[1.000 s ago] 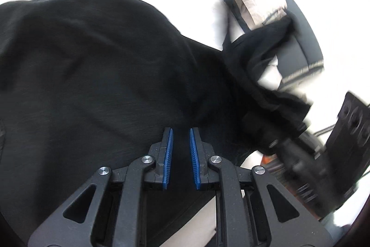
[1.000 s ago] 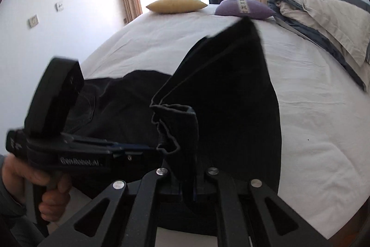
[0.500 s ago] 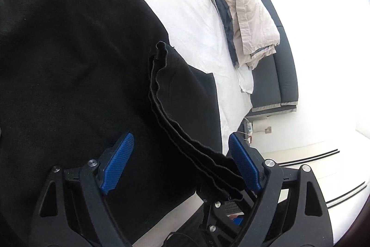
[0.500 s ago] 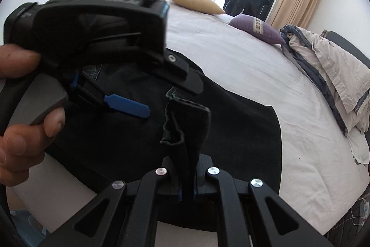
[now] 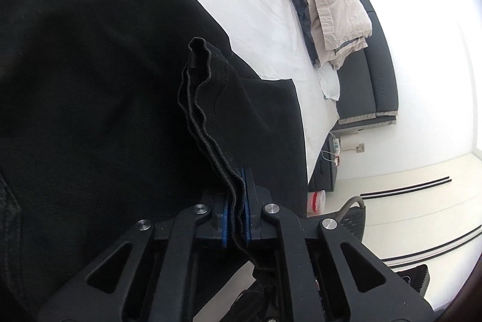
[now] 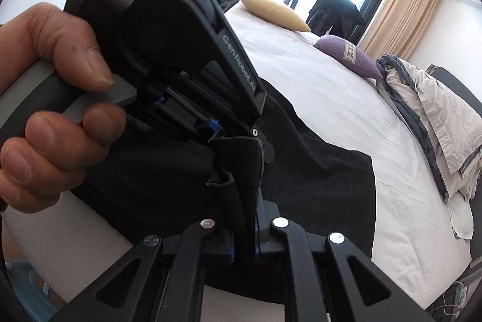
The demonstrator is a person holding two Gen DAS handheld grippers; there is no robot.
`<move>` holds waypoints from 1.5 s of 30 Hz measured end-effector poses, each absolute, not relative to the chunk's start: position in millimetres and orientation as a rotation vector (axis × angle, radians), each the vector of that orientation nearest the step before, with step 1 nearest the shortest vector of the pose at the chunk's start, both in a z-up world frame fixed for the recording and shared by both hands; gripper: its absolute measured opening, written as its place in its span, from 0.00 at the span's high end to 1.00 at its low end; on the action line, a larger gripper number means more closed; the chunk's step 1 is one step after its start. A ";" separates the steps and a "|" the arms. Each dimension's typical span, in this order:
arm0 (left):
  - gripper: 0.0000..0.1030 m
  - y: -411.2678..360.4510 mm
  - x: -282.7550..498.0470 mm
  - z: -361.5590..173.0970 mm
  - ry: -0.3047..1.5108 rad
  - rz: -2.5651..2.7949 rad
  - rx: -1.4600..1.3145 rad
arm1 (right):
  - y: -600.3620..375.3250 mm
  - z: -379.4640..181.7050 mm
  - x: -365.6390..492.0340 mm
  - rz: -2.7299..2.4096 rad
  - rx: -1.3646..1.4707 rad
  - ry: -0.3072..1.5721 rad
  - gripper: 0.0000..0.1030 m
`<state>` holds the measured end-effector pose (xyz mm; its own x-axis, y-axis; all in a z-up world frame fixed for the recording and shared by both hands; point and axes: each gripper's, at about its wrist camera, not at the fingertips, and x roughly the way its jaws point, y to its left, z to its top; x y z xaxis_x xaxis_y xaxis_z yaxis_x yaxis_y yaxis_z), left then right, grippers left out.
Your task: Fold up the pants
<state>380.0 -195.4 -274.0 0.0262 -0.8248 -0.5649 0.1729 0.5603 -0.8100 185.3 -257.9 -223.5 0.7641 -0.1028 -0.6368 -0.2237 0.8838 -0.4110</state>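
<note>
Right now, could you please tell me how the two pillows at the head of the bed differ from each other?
The yellow pillow is plain, while the purple pillow carries a patterned band across its middle. The yellow pillow lies farther from the rumpled beige duvet; the purple pillow lies right beside it. The yellow pillow looks flatter and more pointed at its end, the purple pillow plumper. Both rest on the white sheet, away from the black pants.

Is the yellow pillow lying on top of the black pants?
No, the yellow pillow lies far up the white bed near the window, well apart from the black pants.
</note>
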 end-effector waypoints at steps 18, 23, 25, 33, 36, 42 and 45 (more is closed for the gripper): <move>0.94 -146.0 368.1 -277.1 1.318 -0.733 -0.457 | -202.5 -246.2 188.1 0.199 -0.625 0.751 0.90; 0.94 -144.7 372.0 -283.0 1.321 -0.718 -0.456 | -181.6 -254.2 191.5 0.216 -0.646 0.764 0.89; 0.94 -143.2 373.2 -286.7 1.330 -0.710 -0.458 | -186.1 -257.4 201.1 0.226 -0.644 0.780 0.88; 0.91 -128.5 364.1 -263.2 1.331 -0.659 -0.387 | -215.5 -245.7 209.1 0.283 -0.431 0.835 0.46; 0.91 -112.6 360.8 -246.0 1.296 -0.588 -0.304 | -240.7 -228.0 199.9 0.358 -0.284 0.863 0.39; 0.91 -138.0 357.1 -207.2 1.179 -0.673 -0.296 | -356.8 -194.1 206.6 0.436 0.206 0.829 0.39; 0.90 -181.1 349.5 -219.5 1.197 -0.754 -0.278 | -424.5 -194.1 225.1 0.469 0.496 0.774 0.39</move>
<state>349.5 -181.1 -219.5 0.1606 -0.6581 -0.7356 0.3791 0.7292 -0.5696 225.1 -424.5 -194.1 0.6259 0.5656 -0.5370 -0.2145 0.7868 0.5787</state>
